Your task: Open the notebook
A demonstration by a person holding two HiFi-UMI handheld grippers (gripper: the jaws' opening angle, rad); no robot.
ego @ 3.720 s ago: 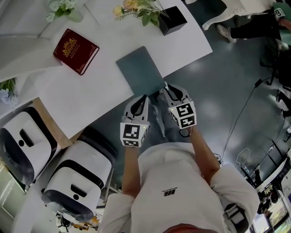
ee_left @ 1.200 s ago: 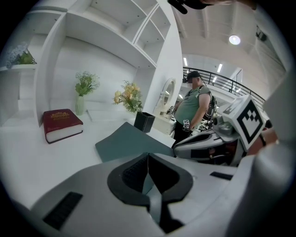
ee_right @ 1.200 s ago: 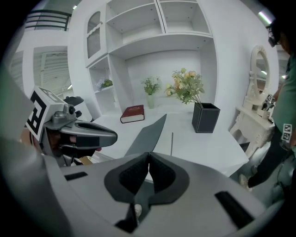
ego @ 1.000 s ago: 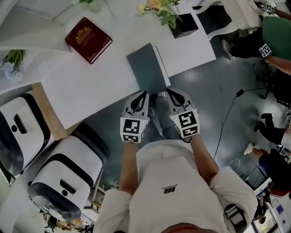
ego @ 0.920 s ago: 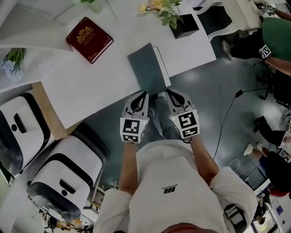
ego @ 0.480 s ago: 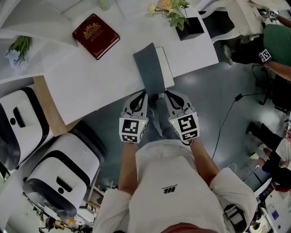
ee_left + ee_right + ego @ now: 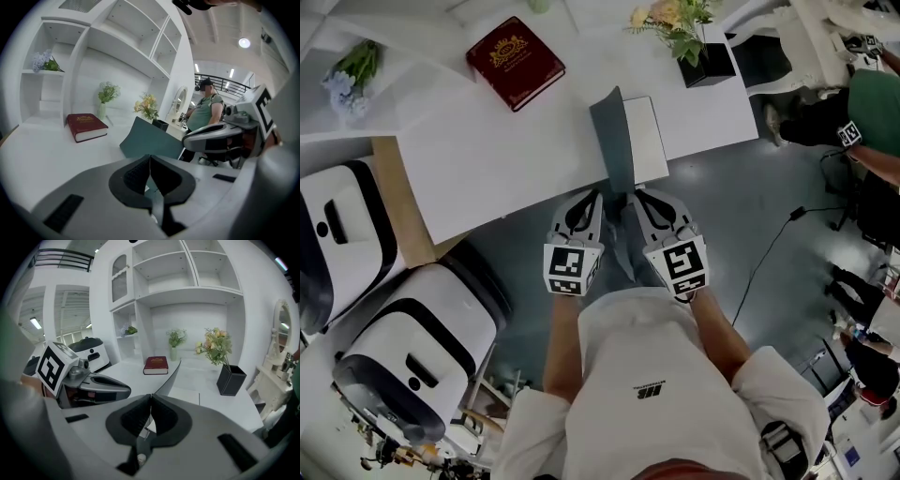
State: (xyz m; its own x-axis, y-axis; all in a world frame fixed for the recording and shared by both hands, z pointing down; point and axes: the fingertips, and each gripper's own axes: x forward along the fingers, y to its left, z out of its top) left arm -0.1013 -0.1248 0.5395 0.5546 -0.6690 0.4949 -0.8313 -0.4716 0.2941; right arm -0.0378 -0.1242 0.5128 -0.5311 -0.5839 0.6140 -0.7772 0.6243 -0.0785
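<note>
The notebook lies at the near edge of the white table [image 7: 487,159]. Its teal cover [image 7: 613,141] stands raised almost upright, and a white page [image 7: 646,141] shows to its right. My right gripper [image 7: 635,194] is shut on the cover's near edge. In the right gripper view the cover [image 7: 169,378] runs as a thin edge straight into the closed jaws of the right gripper [image 7: 151,395]. My left gripper [image 7: 598,194] sits just left of it with its jaws shut. In the left gripper view the tilted cover [image 7: 151,143] shows behind the left gripper [image 7: 150,157]; whether these jaws pinch anything is hidden.
A dark red book [image 7: 516,62] lies at the table's far left. A black vase of flowers [image 7: 712,64] stands at the far right. Two white machines [image 7: 403,366] sit on the floor to the left. A person in green [image 7: 874,112] is at the right.
The teal cover has swung up from lying flat to nearly upright, uncovering the white page. Both grippers stayed at the notebook's near edge, the right one rising with the cover.
</note>
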